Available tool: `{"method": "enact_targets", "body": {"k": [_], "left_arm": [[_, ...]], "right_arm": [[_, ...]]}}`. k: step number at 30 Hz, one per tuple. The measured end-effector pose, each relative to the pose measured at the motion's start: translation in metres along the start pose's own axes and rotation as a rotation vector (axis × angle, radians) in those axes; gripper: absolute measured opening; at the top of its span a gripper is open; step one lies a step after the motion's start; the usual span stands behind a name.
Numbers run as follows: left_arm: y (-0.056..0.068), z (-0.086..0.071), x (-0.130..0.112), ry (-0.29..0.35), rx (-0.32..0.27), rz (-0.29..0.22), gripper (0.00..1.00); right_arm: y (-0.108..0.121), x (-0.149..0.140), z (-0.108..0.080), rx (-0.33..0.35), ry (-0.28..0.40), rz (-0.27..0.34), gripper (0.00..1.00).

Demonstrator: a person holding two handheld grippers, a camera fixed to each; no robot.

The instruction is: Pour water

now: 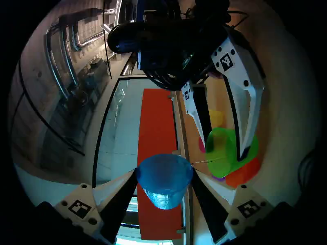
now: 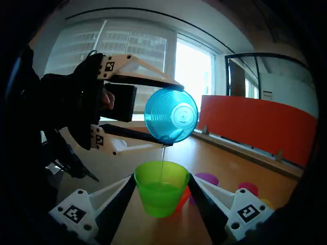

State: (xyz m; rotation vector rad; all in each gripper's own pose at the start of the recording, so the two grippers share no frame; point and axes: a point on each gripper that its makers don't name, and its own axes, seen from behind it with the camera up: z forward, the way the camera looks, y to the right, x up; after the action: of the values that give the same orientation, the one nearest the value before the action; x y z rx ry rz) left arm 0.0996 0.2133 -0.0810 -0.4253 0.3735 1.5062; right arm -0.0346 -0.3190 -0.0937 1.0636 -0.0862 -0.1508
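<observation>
A translucent blue cup [image 1: 164, 180] sits between the fingers of my left gripper [image 1: 163, 179], which is shut on it. In the right gripper view the blue cup [image 2: 171, 116] is tipped on its side above a green cup [image 2: 161, 192], and a thin stream of water [image 2: 162, 159] falls from its rim into the green one. My right gripper [image 2: 161, 190] is shut on the green cup, held upright with water in it. The left gripper view shows the green cup [image 1: 222, 152] held by the right gripper [image 1: 222, 153] beyond the blue cup.
Several more cups lie on the wooden table [image 2: 229, 163]: a purple cup [image 2: 207, 178], a pink cup [image 2: 247, 188] and an orange cup [image 1: 245, 171]. A red partition [image 2: 261, 122] runs along the table's far edge. Windows [image 2: 192, 77] are behind.
</observation>
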Motion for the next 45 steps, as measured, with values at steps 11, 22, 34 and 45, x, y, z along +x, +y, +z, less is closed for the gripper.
{"method": "enact_targets", "body": {"k": [11,22,34,45], "left_arm": [[-0.0035,-0.0008,0.0016,0.002,0.012,0.025,0.88],[-0.0055,-0.0021,0.0029,0.003,0.019,0.042,0.89],[-0.0067,-0.0026,0.0034,0.005,0.023,0.04,0.89],[-0.0018,0.0021,0.0031,0.003,0.013,0.009,0.89]], "right_arm": [[-0.0004,0.0008,0.0006,0.0,0.002,-0.003,0.94],[-0.0001,0.0014,0.0002,-0.002,0.003,-0.006,0.94],[-0.0001,0.0021,-0.0001,-0.004,0.004,-0.007,0.94],[0.0009,0.0026,-0.0008,-0.011,0.006,-0.008,0.94]]}}
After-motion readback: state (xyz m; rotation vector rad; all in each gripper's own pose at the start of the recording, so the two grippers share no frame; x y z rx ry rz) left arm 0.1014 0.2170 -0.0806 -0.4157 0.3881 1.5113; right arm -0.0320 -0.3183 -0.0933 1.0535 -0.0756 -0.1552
